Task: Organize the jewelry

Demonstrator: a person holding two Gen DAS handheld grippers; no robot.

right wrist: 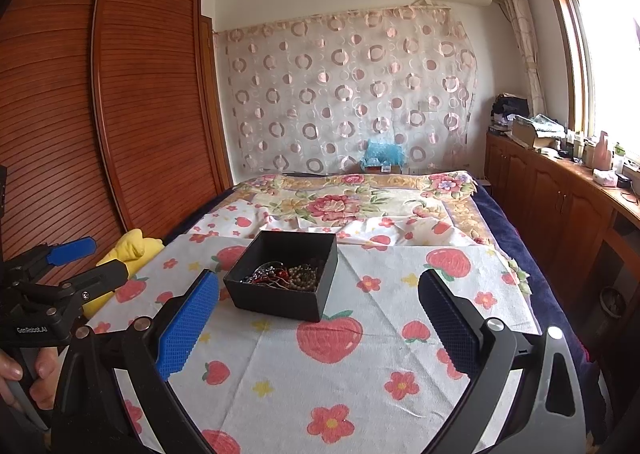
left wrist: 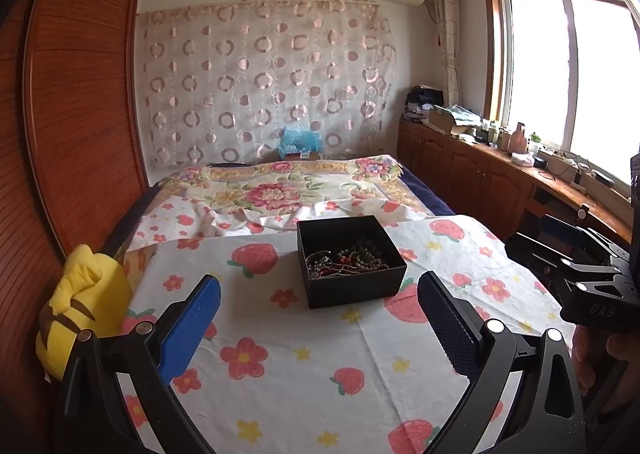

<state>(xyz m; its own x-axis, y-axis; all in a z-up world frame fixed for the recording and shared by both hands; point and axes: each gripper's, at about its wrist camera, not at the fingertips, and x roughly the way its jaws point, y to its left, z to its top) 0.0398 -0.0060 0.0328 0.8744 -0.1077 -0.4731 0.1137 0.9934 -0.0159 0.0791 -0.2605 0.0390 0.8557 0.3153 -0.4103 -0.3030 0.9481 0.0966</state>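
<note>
1. Left wrist view: the left hand-held gripper (left wrist: pixel 318 308) is hovering over the bed (left wrist: pixel 320 374), fingers spread wide, grasping nothing.
2. A black box (left wrist: pixel 352 286) is sitting on the strawberry cloth (left wrist: pixel 280 382), ahead of the gripper and between its blue pad (left wrist: pixel 188 330) and dark pad (left wrist: pixel 448 326), touching neither.
3. Jewelry (left wrist: pixel 348 260) is lying tangled inside the box: brown beads, red bits, silver chain; single pieces too small to tell.
4. A yellow plush (left wrist: pixel 76 314) is lying at the bed's left edge against the wardrobe (left wrist: pixel 72 114).
5. The right hand-held gripper (left wrist: pixel 560 250) is showing at the right edge, side-on, well apart from the box; its opening can't be told from here.
6. Right wrist view: the right hand-held gripper (right wrist: pixel 318 308) is released too, fingers wide, nothing between them.
7. The box (right wrist: pixel 280 298) is sitting ahead, nearer the left pad (right wrist: pixel 188 330), with the jewelry (right wrist: pixel 284 274) heaped in its near part.
8. The left hand-held gripper (right wrist: pixel 92 260) is coming in from the left with fingers apart, held by a hand (right wrist: pixel 24 374), near the plush (right wrist: pixel 128 250).
9. A counter (right wrist: pixel 580 182) under the window is carrying clutter.
</note>
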